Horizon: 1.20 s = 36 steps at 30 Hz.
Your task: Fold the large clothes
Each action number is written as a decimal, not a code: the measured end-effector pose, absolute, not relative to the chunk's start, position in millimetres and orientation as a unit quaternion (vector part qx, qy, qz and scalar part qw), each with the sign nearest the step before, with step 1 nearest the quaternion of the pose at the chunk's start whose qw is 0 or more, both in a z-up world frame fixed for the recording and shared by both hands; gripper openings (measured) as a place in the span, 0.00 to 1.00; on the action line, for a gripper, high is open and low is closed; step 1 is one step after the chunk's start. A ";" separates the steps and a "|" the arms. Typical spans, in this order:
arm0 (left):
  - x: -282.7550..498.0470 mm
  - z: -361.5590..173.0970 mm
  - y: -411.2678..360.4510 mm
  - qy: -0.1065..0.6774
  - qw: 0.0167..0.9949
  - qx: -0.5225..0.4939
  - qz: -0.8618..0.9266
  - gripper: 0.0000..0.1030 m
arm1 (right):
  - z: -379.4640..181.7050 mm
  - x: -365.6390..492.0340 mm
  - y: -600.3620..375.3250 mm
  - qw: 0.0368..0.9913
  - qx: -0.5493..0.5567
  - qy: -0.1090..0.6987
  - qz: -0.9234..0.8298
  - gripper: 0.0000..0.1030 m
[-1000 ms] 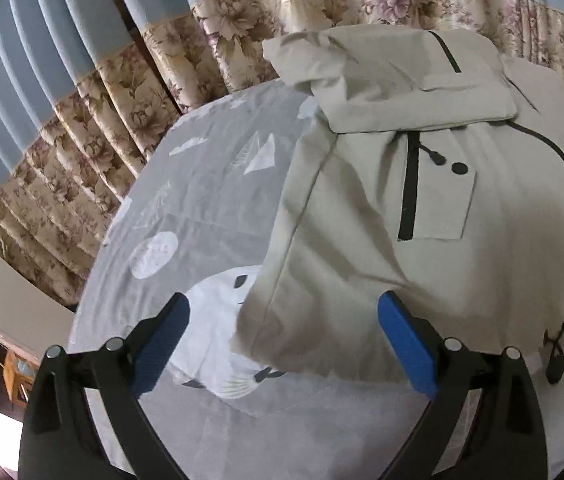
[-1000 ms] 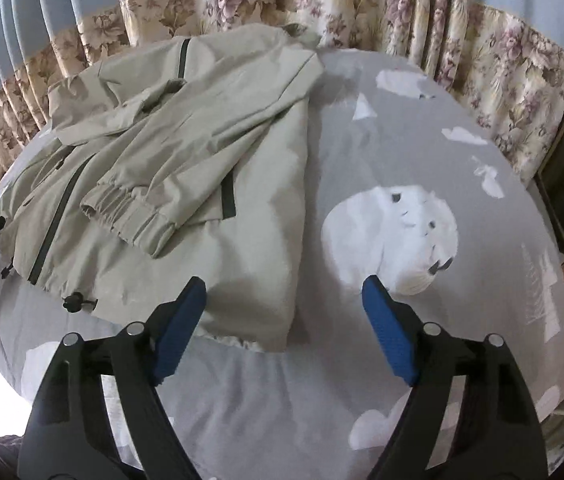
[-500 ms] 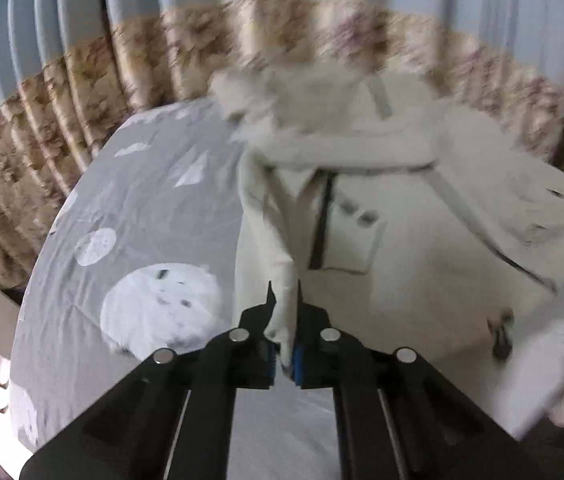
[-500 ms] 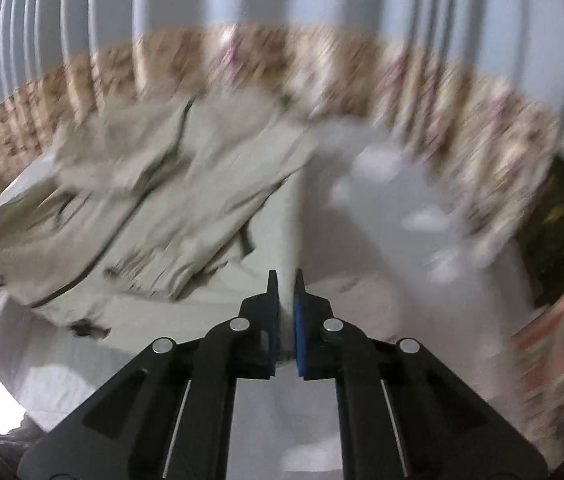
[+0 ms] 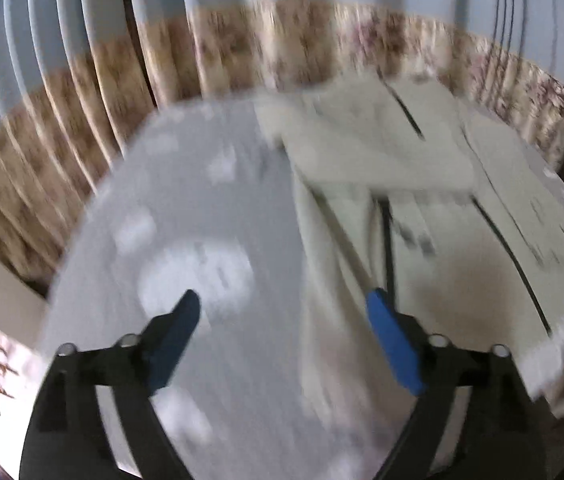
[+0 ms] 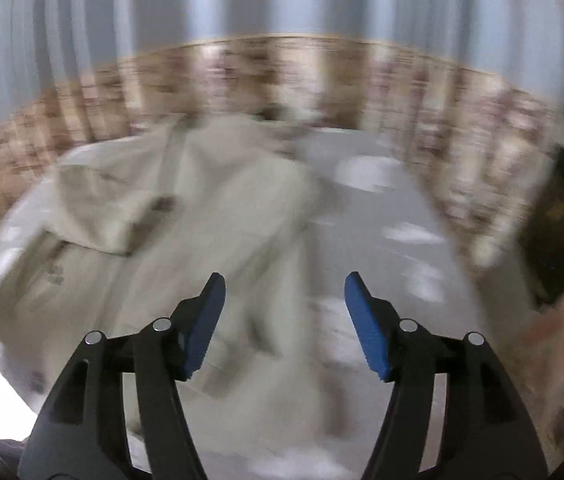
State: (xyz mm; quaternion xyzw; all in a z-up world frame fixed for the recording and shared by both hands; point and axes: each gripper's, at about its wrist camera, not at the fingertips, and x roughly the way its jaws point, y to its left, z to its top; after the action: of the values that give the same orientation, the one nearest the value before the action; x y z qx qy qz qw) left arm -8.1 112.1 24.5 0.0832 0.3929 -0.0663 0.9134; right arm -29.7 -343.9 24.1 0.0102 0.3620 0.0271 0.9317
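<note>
A large beige jacket [image 5: 422, 208] with black zips lies spread on a grey patterned bedsheet [image 5: 202, 208]. Both views are motion-blurred. My left gripper [image 5: 284, 304] is open and empty, above the jacket's left lower edge. In the right wrist view the jacket [image 6: 202, 208] fills the left and middle, with a folded sleeve across it. My right gripper [image 6: 284, 292] is open and empty, above the jacket's right lower edge, holding nothing.
Blue curtains with a floral beige band [image 5: 282, 48] hang close behind the bed. The sheet [image 6: 382, 208] runs bare to the right of the jacket. Dark furniture [image 6: 562, 220] stands at the far right.
Both grippers closed on the jacket's lower hem half a second ago and have now opened and let it go. The hem lies shifted up the bed.
</note>
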 end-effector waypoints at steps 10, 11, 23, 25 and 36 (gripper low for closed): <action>190.8 -10.6 159.7 0.410 0.909 0.076 0.021 0.92 | -25.2 95.2 -207.0 0.892 -0.025 0.431 0.130 0.62; 212.2 -17.6 173.0 0.417 0.907 0.049 0.020 0.92 | -24.1 98.1 -202.9 0.892 -0.027 0.430 0.134 0.63; 385.0 -48.1 137.2 0.520 0.849 -0.027 -0.088 0.93 | -18.6 132.9 -220.4 0.900 -0.026 0.425 0.091 0.71; 386.5 -58.4 108.3 0.524 0.843 0.005 -0.124 0.94 | -19.0 136.1 -223.8 0.900 -0.025 0.426 0.088 0.72; 378.1 21.3 110.0 0.380 0.921 0.044 -0.075 0.00 | -19.9 171.7 -211.3 0.900 -0.033 0.422 0.102 0.72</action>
State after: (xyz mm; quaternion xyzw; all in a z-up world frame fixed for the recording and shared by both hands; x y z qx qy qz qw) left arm 378.1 110.0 21.3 0.0437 0.3797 -0.0747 0.9211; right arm 171.7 -211.3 -19.9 -0.0329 0.4221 0.1023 0.9001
